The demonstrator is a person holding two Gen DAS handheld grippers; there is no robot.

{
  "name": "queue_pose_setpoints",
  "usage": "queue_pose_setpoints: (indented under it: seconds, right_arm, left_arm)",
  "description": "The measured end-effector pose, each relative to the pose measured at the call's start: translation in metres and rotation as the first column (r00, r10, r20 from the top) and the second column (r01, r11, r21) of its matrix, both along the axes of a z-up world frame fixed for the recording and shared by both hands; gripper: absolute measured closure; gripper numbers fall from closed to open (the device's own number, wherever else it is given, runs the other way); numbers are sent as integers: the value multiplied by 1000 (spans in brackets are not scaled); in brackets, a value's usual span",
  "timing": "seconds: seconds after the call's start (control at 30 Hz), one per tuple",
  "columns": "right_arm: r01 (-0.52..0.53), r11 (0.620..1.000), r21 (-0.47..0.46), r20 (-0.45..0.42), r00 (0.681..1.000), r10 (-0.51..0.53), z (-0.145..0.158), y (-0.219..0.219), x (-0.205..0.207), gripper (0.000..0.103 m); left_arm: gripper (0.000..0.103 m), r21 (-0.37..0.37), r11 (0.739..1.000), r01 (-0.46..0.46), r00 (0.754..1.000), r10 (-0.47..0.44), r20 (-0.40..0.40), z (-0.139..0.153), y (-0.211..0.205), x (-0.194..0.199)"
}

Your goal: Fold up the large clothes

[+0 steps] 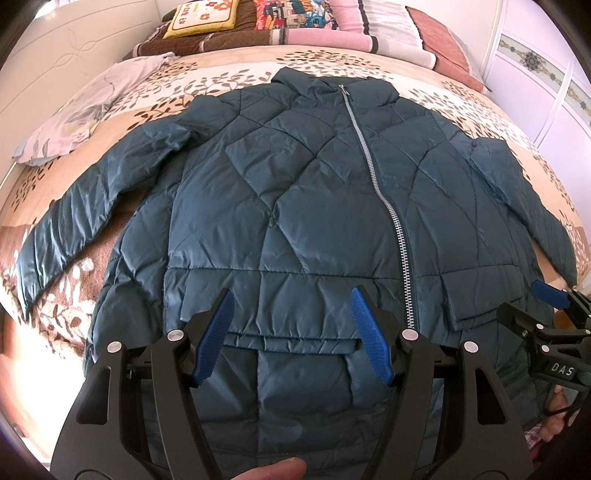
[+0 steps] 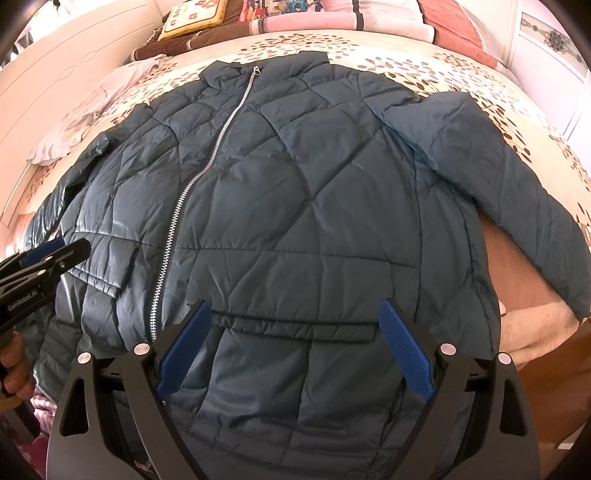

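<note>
A dark teal quilted jacket [image 1: 295, 192] [image 2: 295, 206] lies face up on the bed, zipped shut, collar at the far end and both sleeves spread outward. My left gripper [image 1: 291, 306] hangs open above the left pocket flap near the hem, nothing between its blue pads. My right gripper [image 2: 295, 317] hangs open the same way over the right pocket flap. In the left wrist view the right gripper [image 1: 550, 295] shows at the right edge; in the right wrist view one finger of the left gripper [image 2: 48, 251] shows at the left edge. Neither gripper touches the fabric.
The bed has a leaf-print cover [image 1: 229, 77]. A pale lilac cloth [image 1: 85, 110] lies at the far left of it. Pillows and folded blankets [image 1: 295, 26] are stacked at the head. A white headboard [image 1: 55, 48] stands left, a white wardrobe [image 1: 543, 85] right.
</note>
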State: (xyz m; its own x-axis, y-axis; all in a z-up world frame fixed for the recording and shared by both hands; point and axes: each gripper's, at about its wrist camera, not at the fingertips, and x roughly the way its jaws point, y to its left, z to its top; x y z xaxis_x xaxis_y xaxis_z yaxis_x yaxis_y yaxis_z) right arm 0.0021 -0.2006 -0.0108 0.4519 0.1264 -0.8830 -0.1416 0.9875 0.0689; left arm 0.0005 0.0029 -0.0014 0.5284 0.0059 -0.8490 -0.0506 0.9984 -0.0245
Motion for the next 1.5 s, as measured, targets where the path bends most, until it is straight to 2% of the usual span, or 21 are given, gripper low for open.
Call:
queue_pose_setpoints:
  seconds: [1.13,1.5]
  right_arm:
    - [2,1000,6,-1,1000,-2,0,-2,1,14]
    - [59,998,21,36,998,-60,6,-22,2,14]
  left_arm:
    - [37,1,1000,-3,1000,3,-6,-2,-1,-1]
    - [37,11,1000,-2,1000,3,-8,-6,-1,-2]
